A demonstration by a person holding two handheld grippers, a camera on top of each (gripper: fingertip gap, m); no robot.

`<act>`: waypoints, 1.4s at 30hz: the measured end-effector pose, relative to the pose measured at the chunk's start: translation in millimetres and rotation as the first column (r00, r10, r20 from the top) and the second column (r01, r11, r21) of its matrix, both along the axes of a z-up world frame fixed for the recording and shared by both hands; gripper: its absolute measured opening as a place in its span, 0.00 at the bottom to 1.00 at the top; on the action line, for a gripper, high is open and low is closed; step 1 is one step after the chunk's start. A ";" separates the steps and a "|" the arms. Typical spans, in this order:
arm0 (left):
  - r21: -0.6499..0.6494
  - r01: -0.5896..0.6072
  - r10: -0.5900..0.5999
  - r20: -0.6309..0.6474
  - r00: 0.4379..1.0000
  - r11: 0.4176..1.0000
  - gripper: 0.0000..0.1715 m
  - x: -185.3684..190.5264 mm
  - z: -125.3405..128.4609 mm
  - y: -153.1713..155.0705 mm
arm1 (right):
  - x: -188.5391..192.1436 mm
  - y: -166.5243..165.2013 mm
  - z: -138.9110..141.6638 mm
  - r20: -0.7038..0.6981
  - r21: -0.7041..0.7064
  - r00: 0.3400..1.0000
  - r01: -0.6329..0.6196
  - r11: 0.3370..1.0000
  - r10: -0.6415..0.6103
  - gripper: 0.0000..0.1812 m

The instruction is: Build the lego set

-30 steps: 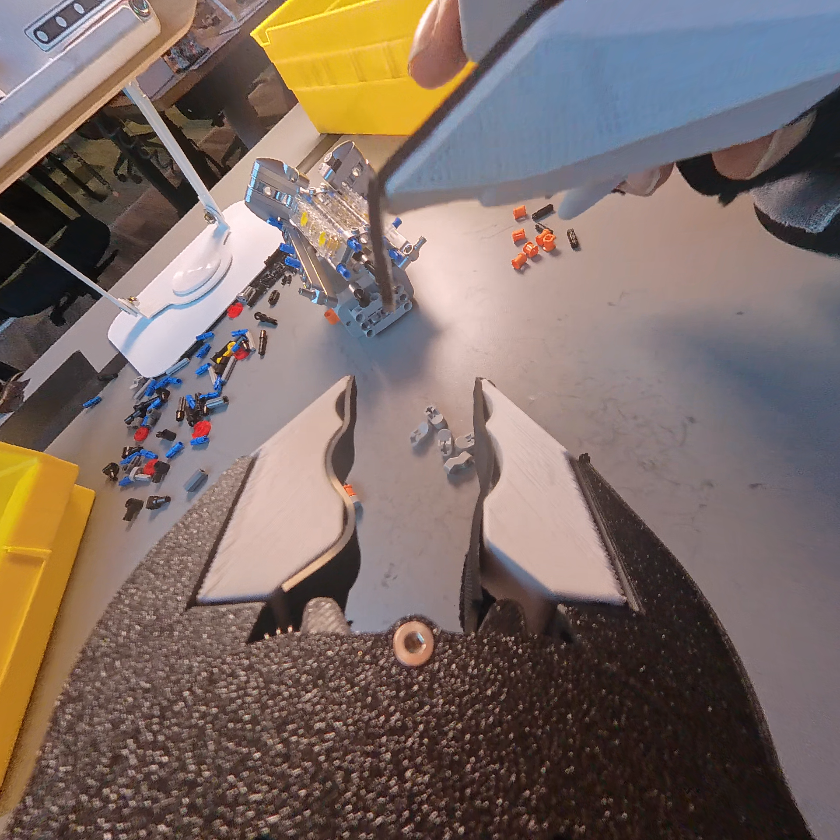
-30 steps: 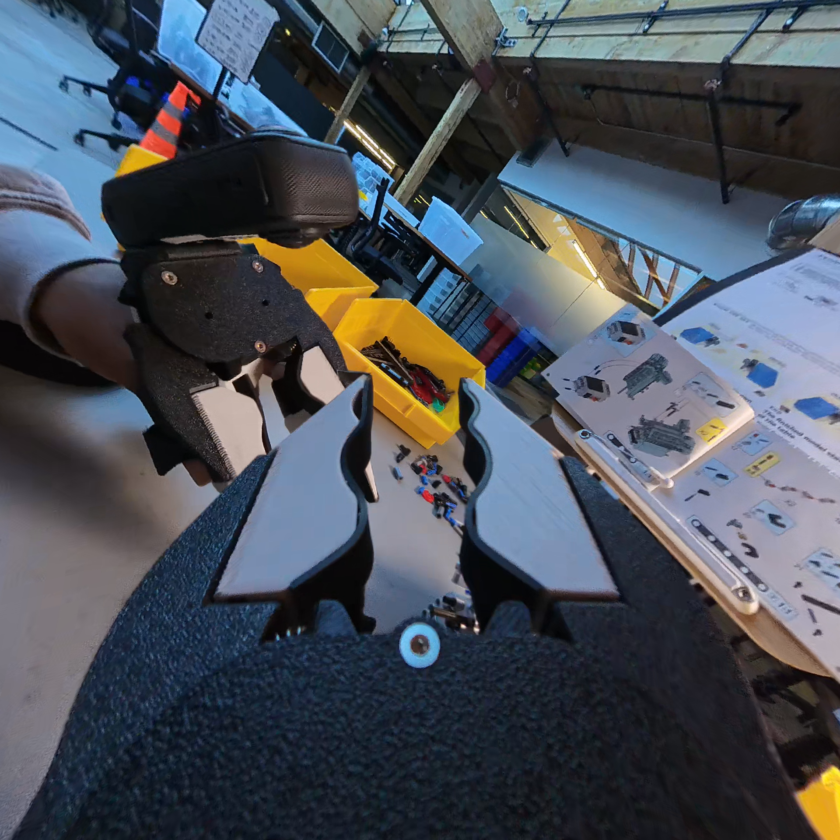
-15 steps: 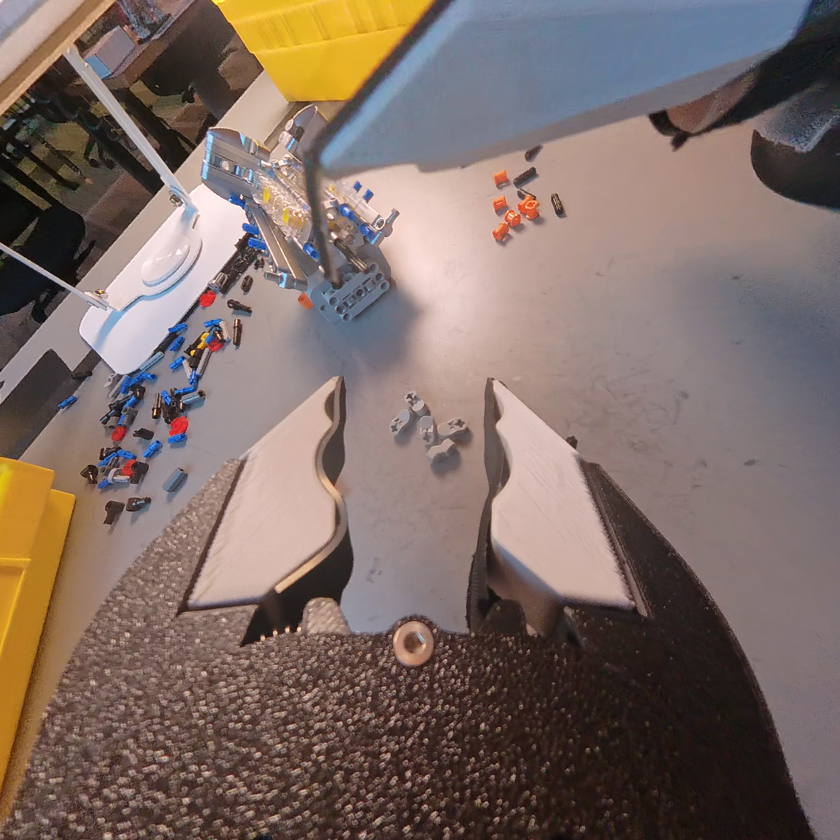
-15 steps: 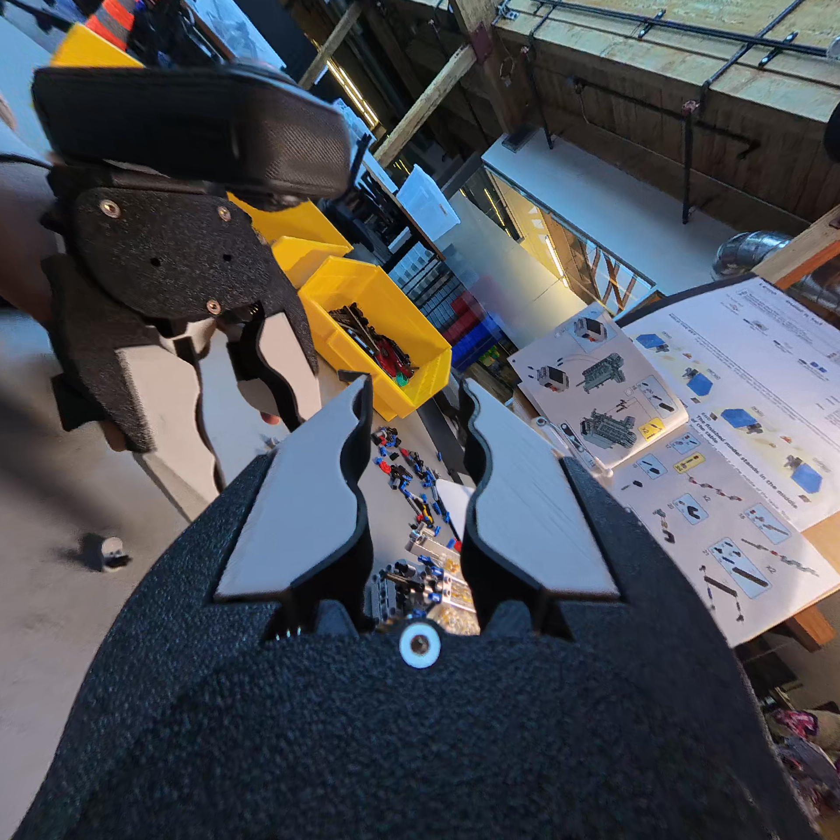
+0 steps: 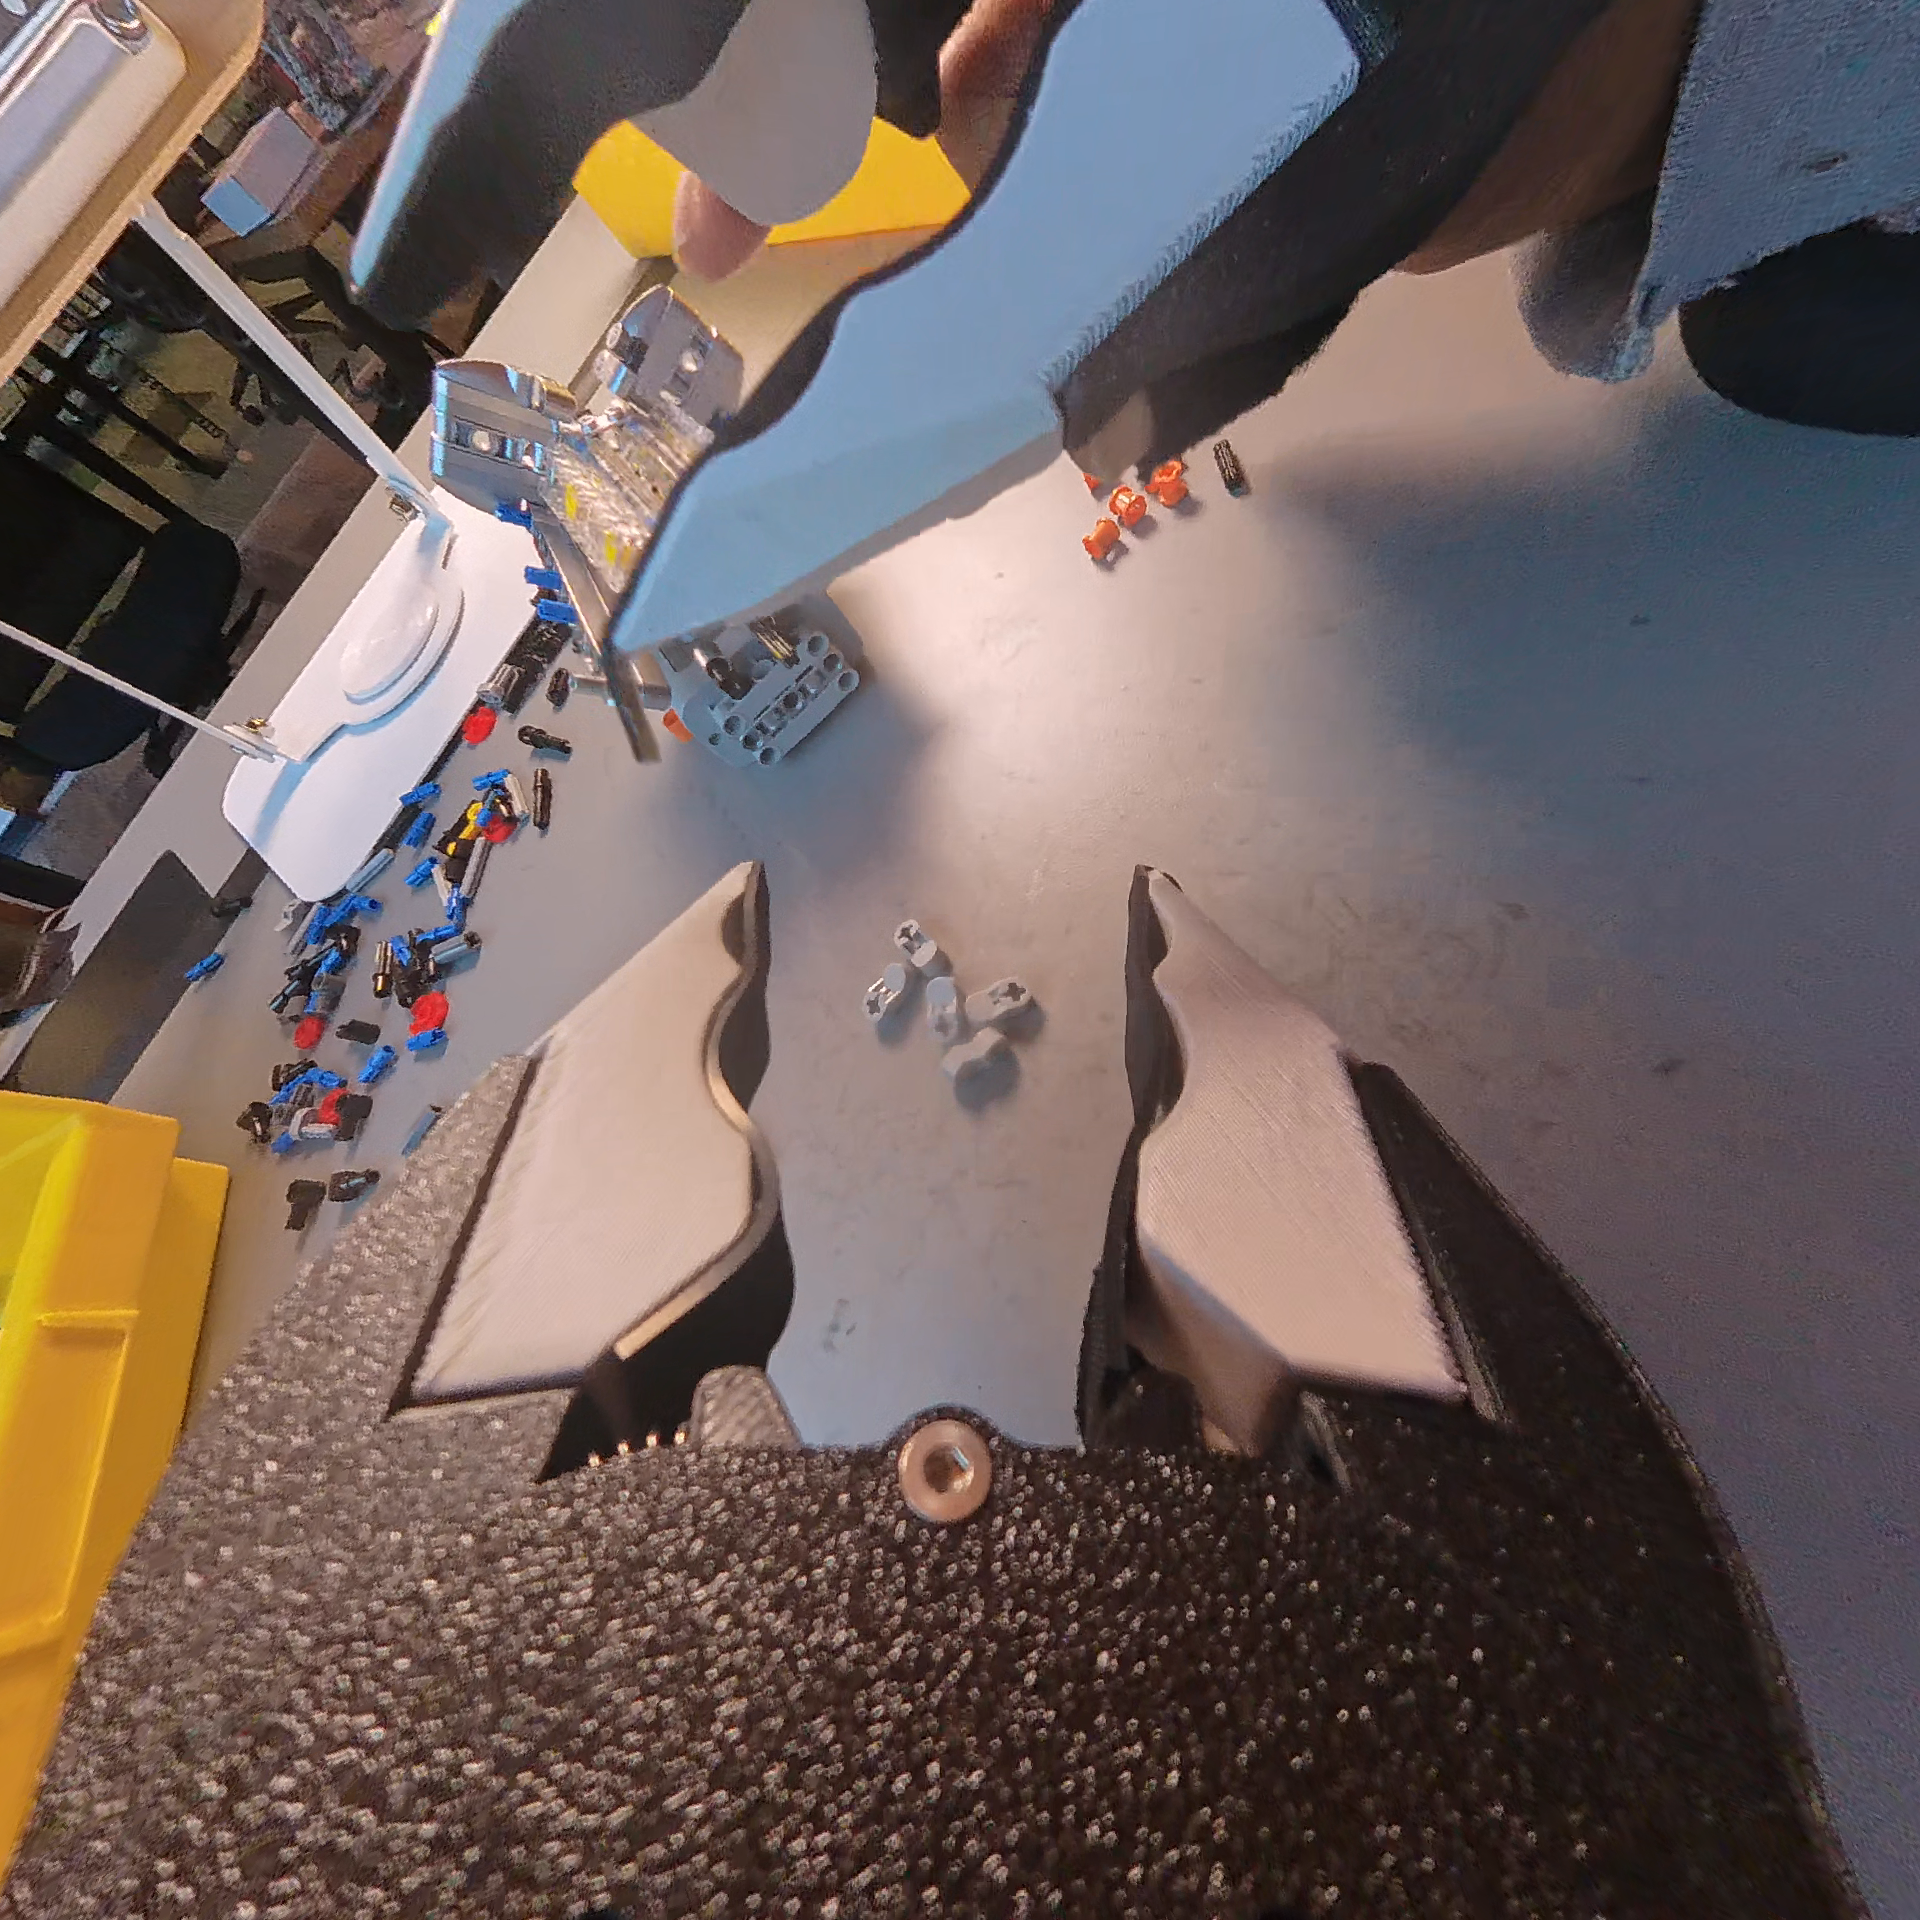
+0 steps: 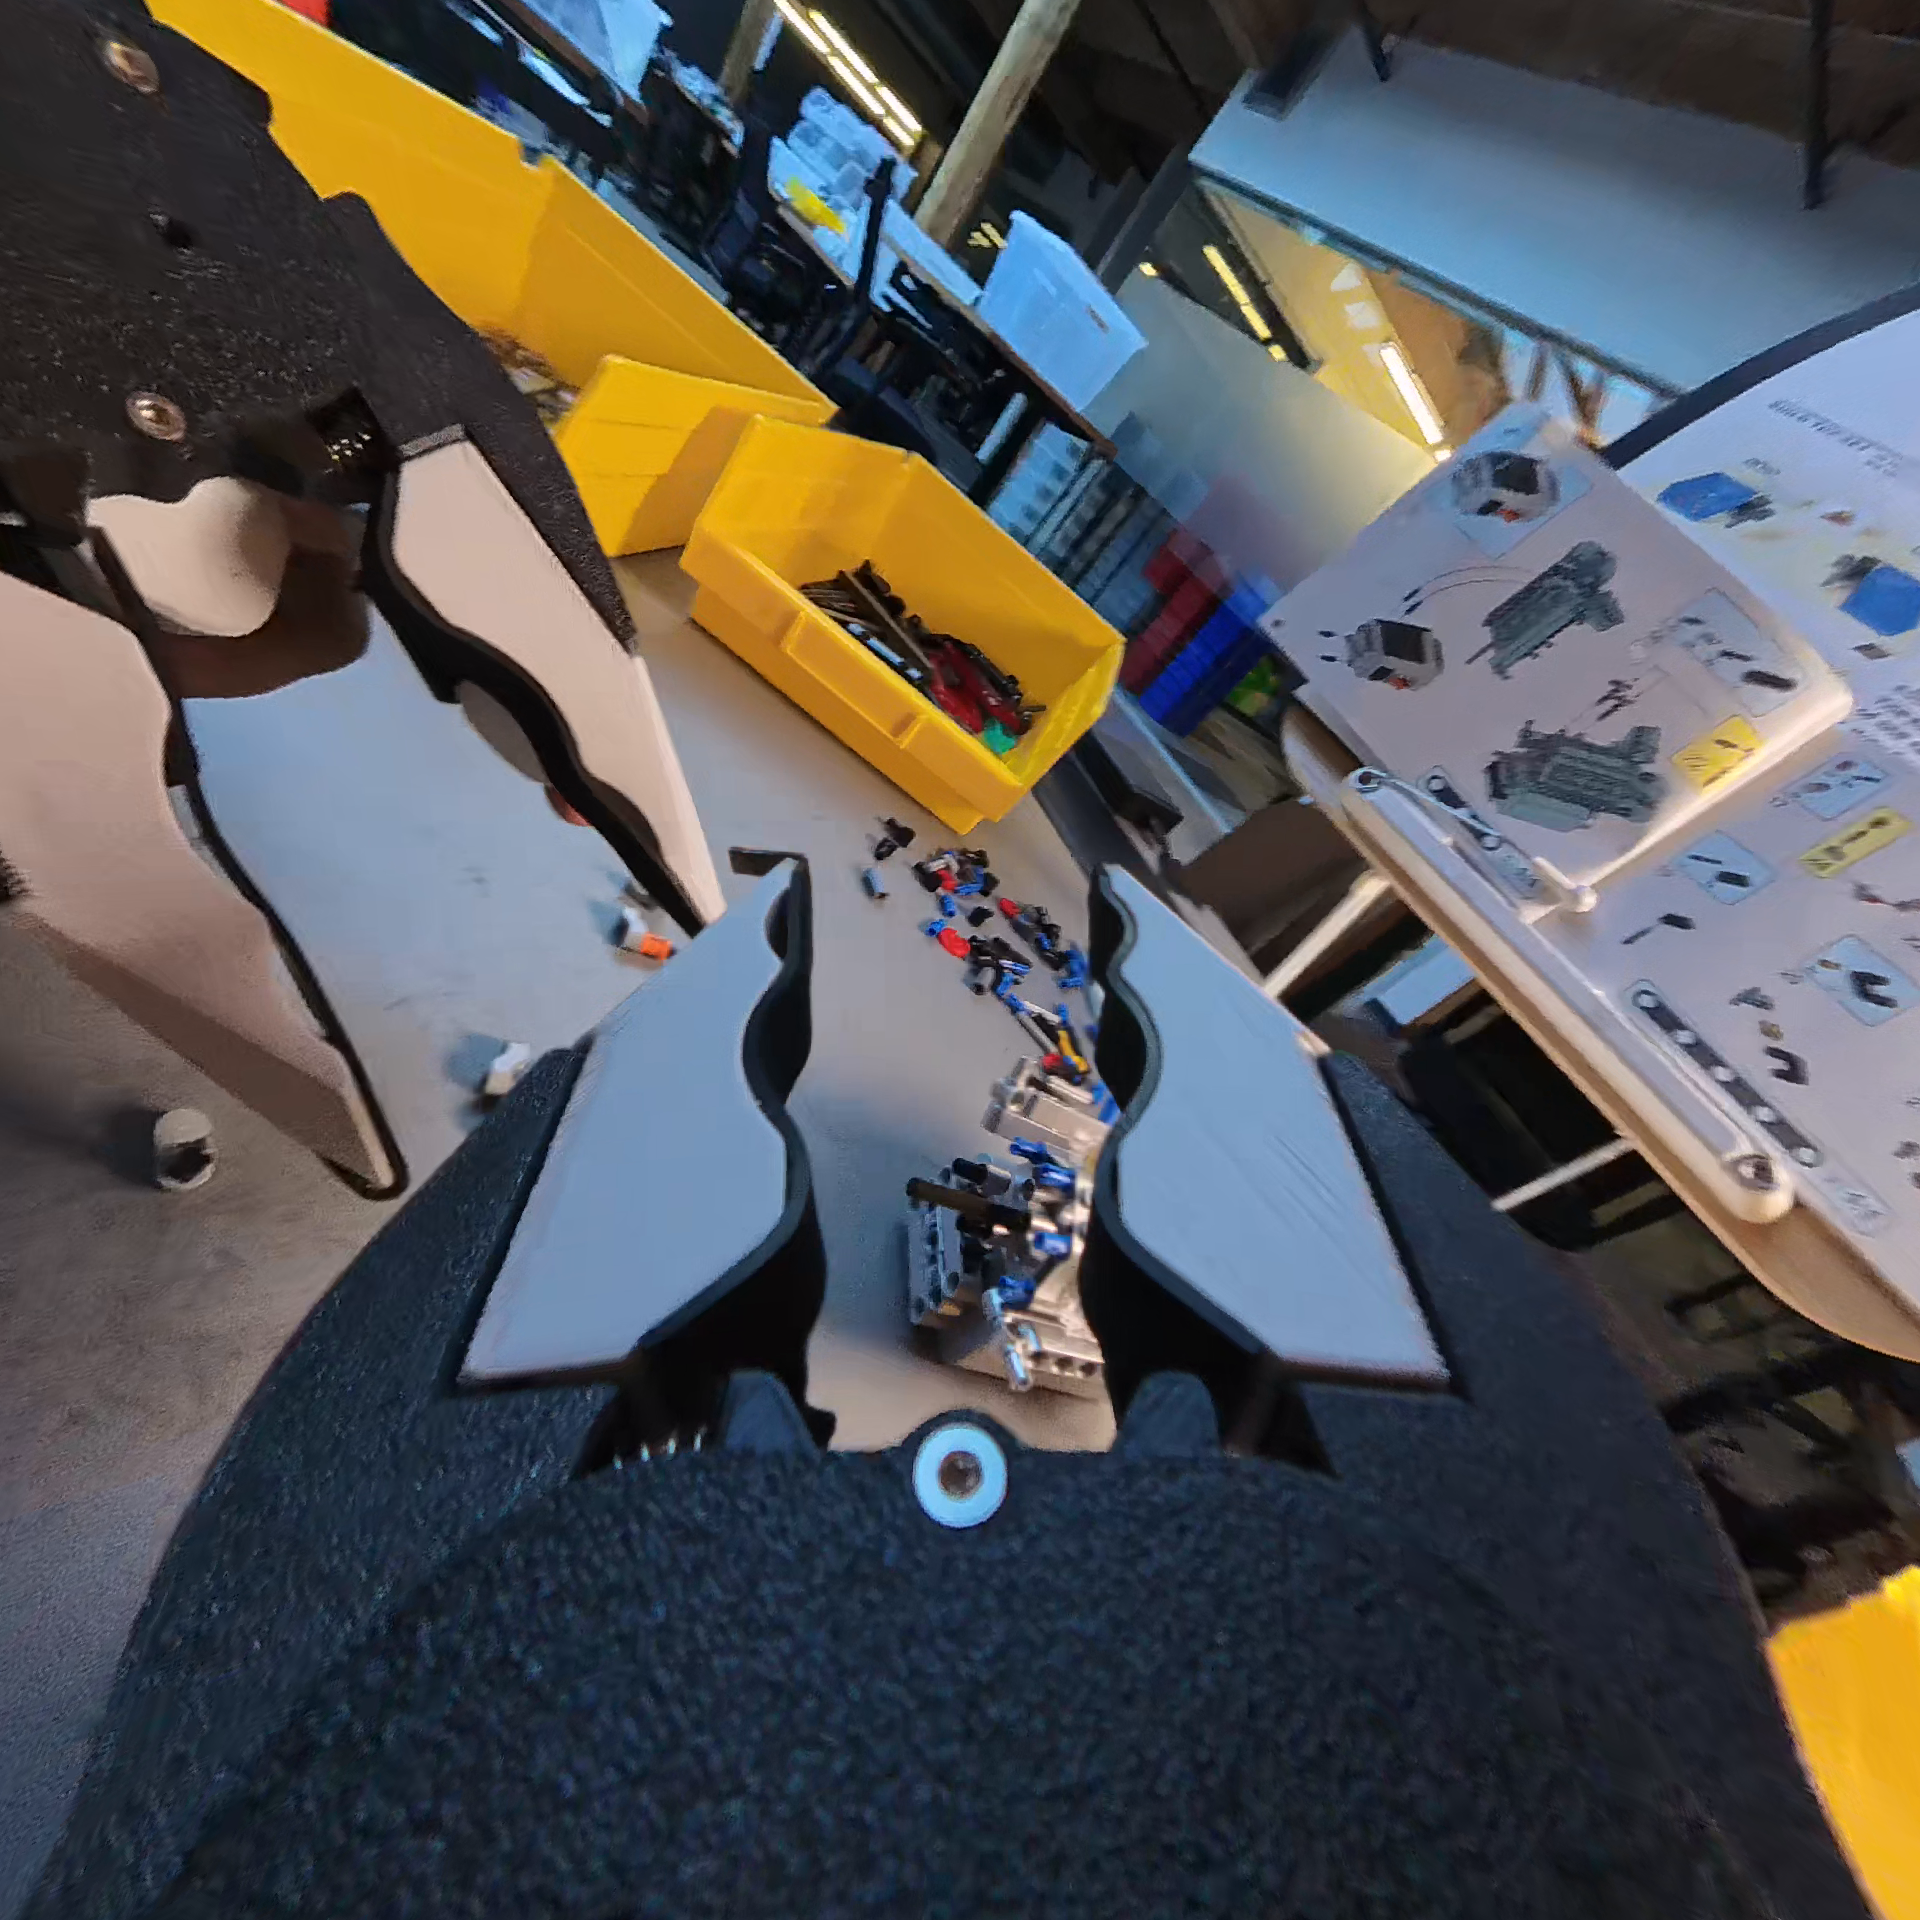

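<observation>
Our left gripper hovers released over small grey connector pieces on the surface; our right gripper, also released, hangs above the grey brick assembly.

table: grey | on it: small grey connectors, orange bushes, brick model, yellow bin

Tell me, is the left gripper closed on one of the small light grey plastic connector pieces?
No: the left gripper is open, and the small light grey plastic connector pieces lie loose on the grey table between its fingers, untouched.
</observation>
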State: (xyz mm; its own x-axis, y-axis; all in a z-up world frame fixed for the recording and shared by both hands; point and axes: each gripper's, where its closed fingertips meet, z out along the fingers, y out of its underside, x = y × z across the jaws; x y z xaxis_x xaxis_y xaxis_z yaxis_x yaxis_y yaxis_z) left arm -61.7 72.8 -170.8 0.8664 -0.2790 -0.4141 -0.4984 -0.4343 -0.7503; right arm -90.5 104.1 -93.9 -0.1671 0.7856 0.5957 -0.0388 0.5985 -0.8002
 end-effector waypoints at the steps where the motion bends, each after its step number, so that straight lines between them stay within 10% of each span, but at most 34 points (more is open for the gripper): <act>1: -0.001 0.000 0.000 -0.003 1.000 1.000 0.39 0.1 -0.1 -0.4 | -0.7 -2.9 -5.3 0.041 -0.023 0.998 -0.041 0.999 0.042 0.31; 28: -0.046 -0.027 0.025 -0.032 0.999 0.999 0.40 -11.9 -11.8 -2.0 | 3.5 -19.3 -7.4 0.060 0.310 0.996 -0.087 0.947 0.072 0.45; 38: -0.063 -0.037 0.035 -0.025 0.999 0.997 0.40 -16.2 -16.6 -1.7 | 6.6 -17.2 4.1 0.006 0.299 0.999 -0.053 0.953 0.053 0.45; 42: -0.011 0.013 -0.013 0.031 0.999 1.000 0.38 -7.8 -7.1 -1.1 | 9.1 -26.2 15.4 0.009 0.074 0.994 -0.109 0.991 0.108 0.41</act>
State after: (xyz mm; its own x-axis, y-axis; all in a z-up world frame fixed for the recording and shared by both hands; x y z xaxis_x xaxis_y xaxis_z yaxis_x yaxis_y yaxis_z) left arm -69.4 71.7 -177.9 0.8748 -0.2952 -0.3842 -0.4812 -0.4366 -0.7602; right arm -81.4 77.9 -78.5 -0.2520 0.7161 0.6509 -0.1029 0.6490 -0.7538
